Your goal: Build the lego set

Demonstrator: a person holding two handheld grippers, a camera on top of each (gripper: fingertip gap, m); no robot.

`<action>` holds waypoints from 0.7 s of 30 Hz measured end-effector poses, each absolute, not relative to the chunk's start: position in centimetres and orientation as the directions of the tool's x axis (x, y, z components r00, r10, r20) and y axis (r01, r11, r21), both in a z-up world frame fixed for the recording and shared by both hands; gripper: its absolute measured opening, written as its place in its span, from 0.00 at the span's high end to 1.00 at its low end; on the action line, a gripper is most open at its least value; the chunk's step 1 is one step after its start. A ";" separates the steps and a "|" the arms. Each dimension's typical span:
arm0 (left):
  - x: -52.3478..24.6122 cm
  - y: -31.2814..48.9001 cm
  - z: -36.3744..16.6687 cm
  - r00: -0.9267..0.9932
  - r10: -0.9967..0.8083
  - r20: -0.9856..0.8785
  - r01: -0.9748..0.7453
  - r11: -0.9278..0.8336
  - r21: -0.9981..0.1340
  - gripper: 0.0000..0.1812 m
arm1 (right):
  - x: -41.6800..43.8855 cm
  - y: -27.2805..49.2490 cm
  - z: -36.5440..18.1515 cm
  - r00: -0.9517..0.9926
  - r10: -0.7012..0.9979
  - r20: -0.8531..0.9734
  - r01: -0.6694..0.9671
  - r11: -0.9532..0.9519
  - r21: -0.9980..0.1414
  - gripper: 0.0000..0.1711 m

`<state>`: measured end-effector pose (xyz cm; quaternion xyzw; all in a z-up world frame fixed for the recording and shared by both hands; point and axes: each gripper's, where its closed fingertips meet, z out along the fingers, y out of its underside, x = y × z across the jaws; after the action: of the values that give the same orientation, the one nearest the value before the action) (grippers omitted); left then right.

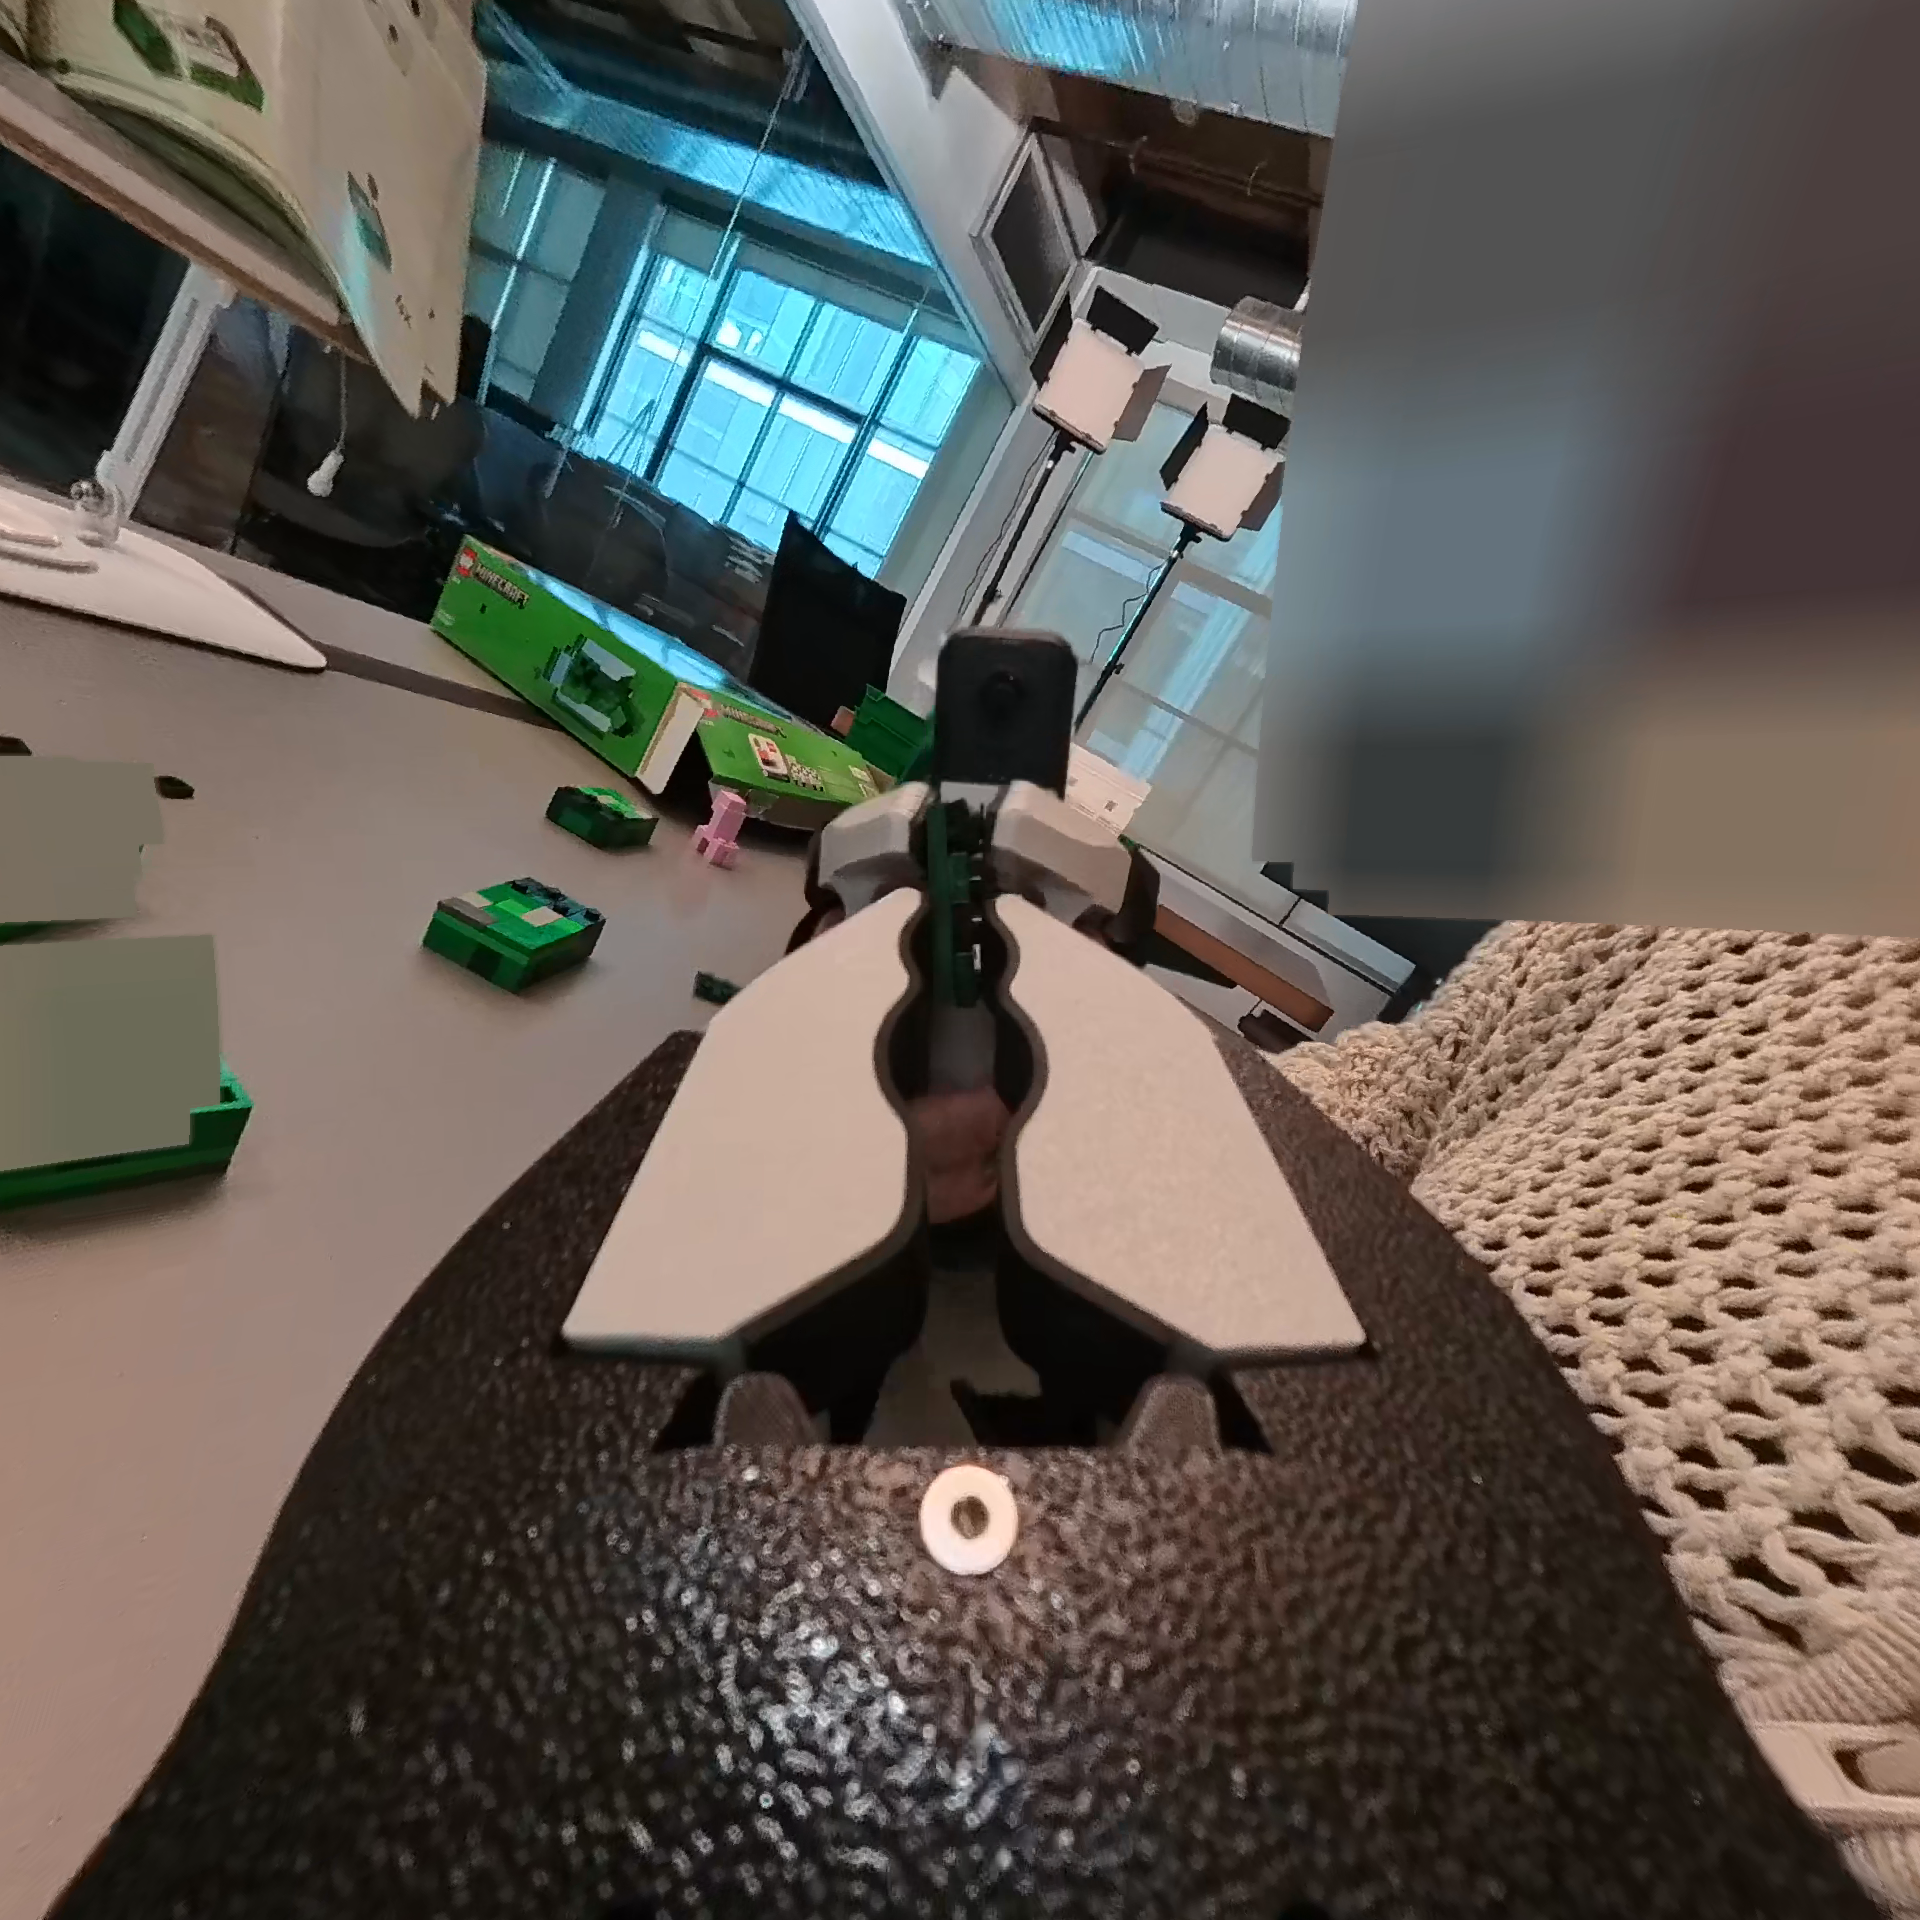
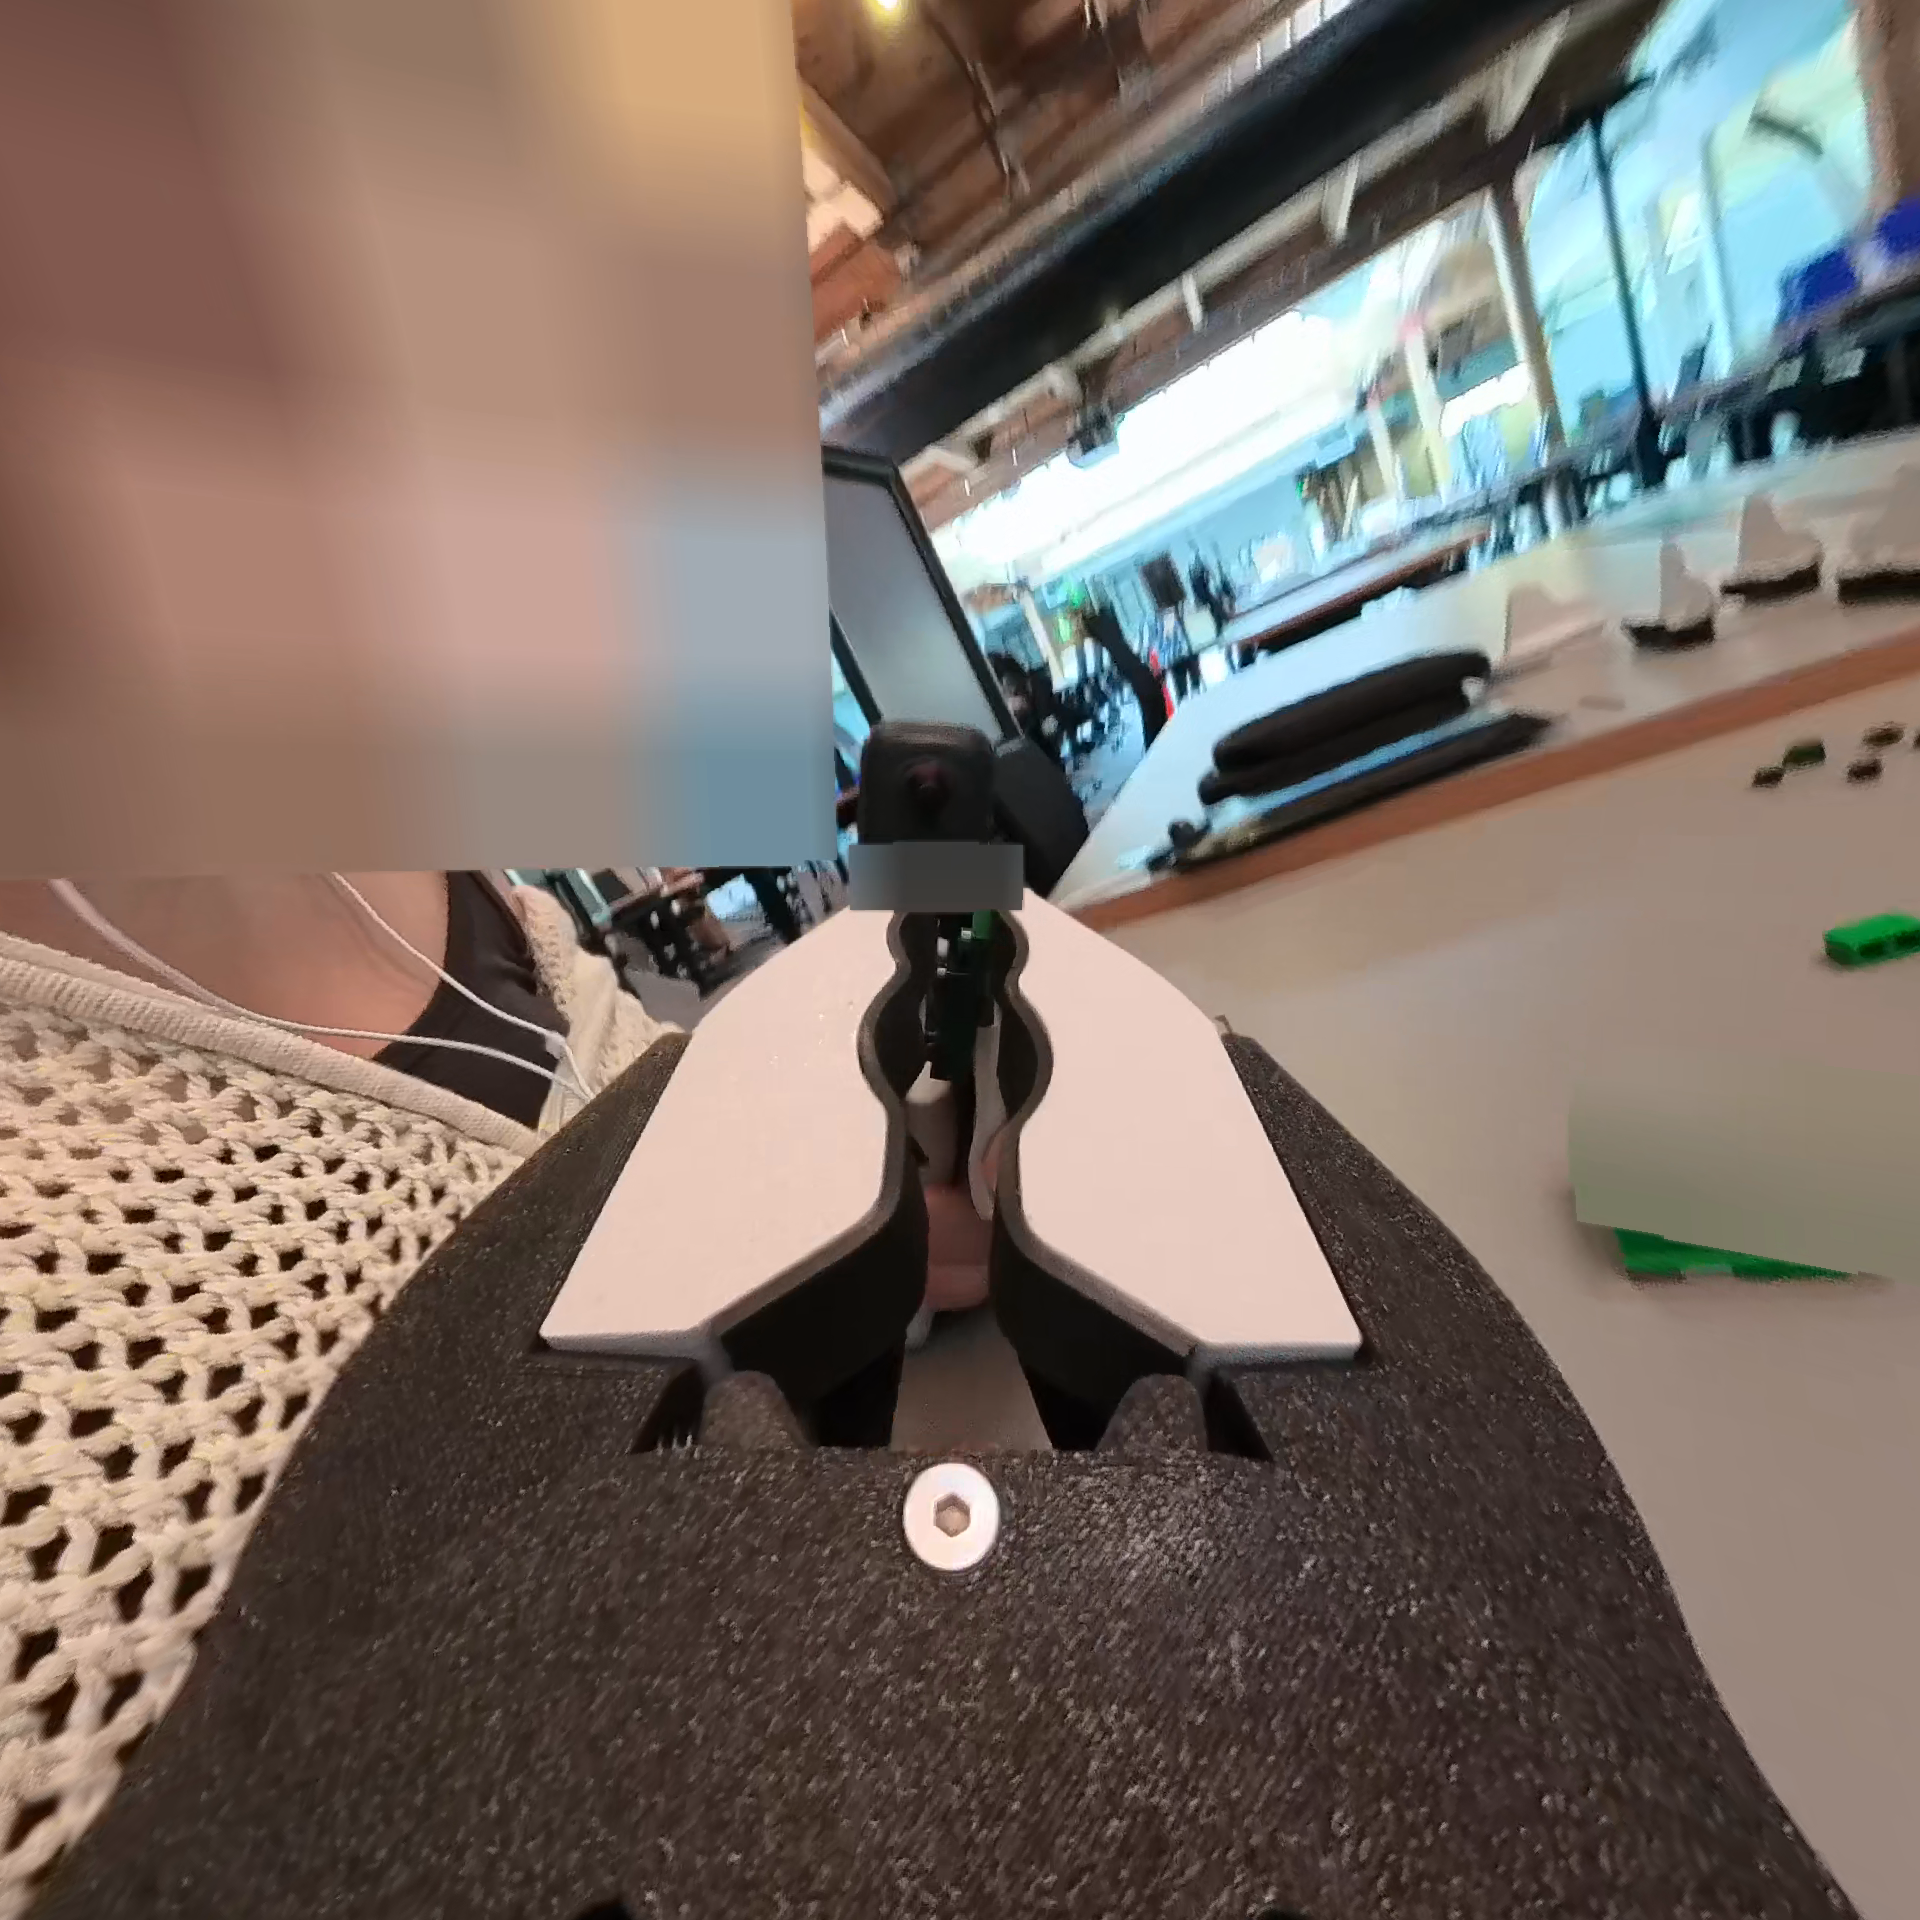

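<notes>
Only left view: pink figure (image 1: 721, 825).

Left wrist view: mounted behind the left gripper (image 1: 954, 935), looking forward along its fingers, tilted slightly upward and rolled. Very near the fingertips. Faces the right gripper (image 1: 971, 831) head-on at close range, its camera lens pointed back. Table (image 1: 343, 1039) and green box (image 1: 582, 665) to the left, knitted sleeve (image 1: 1662, 1247) to the right, windows beyond.

Right wrist view: mounted behind the right gripper (image 2: 961, 997), looking along its fingers, equally near. Faces the left gripper (image 2: 930, 800) head-on. Knitted garment (image 2: 208, 1247) to the left, table (image 2: 1455, 987) to the right.

Shared: small dark green piece (image 1: 951, 935) (image 2: 961, 987) between both fingertip pairs, seen from opposite sides; same table.
</notes>
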<state>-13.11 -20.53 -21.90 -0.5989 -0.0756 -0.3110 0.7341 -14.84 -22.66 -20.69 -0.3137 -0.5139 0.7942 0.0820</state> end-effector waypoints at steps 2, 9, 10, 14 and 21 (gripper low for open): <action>-12.9 -20.8 -21.4 0.806 -0.380 0.453 0.531 0.126 -0.838 0.96 | -14.6 -22.9 -20.2 -0.797 0.457 -0.395 0.152 -0.482 -0.863 0.94; -12.5 -21.1 -20.5 0.815 -0.409 0.411 0.520 0.199 -0.831 0.96 | -14.1 -23.2 -19.2 -0.808 0.457 -0.372 0.061 -0.564 -0.824 0.95; -12.4 -21.1 -20.4 0.815 -0.411 0.408 0.518 0.203 -0.831 0.96 | -14.1 -23.3 -19.1 -0.810 0.453 -0.372 0.056 -0.571 -0.819 0.95; -12.2 -21.1 -20.4 0.823 -0.411 0.392 0.503 0.206 -0.840 0.96 | -13.8 -23.2 -19.0 -0.830 0.409 -0.379 0.066 -0.602 -0.796 0.95; -12.4 -20.9 -20.3 0.883 -0.353 0.310 0.391 0.185 -0.902 0.95 | -13.9 -22.8 -18.7 -0.842 0.270 -0.468 0.170 -0.690 -0.704 0.95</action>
<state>-12.40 -20.94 -20.26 -0.5908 -0.0161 -0.2414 0.7697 -13.92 -22.75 -18.70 -0.2799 -0.3929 0.8755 0.0283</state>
